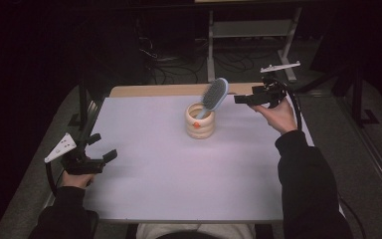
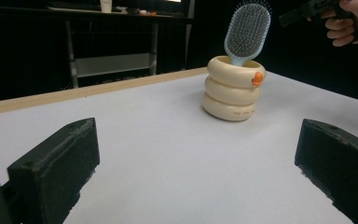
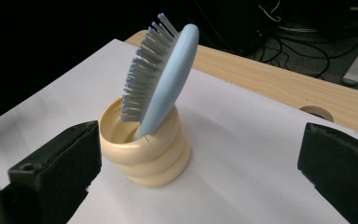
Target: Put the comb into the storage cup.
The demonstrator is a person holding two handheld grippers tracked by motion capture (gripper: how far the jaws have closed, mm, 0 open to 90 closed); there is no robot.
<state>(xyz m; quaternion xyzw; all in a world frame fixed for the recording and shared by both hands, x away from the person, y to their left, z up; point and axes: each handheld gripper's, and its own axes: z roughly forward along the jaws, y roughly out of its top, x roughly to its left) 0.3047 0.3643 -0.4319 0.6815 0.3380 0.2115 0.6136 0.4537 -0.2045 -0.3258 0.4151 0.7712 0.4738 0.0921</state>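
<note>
A cream ringed holder [image 1: 200, 122] [image 2: 232, 89] [image 3: 145, 149] with a small orange mark stands upright on the white table top, toward the far middle. A light blue hairbrush [image 1: 214, 94] [image 2: 247, 31] [image 3: 161, 86] stands handle-down inside it, its head leaning out to the right. My right gripper [image 1: 238, 98] [image 3: 200, 172] is held in the air just right of the brush head, open and holding nothing. My left gripper [image 1: 102, 147] [image 2: 198, 170] hovers low at the table's near left, open and empty, aimed toward the holder. In the left gripper view the right hand [image 2: 354, 23] and its gripper appear at top right.
The white sheet [image 1: 179, 164] covers the table; a bare wooden strip [image 1: 169, 90] with a round hole [image 3: 318, 111] runs along the far edge. Beyond it are a metal shelf frame [image 1: 251, 30] and cables on the dark floor.
</note>
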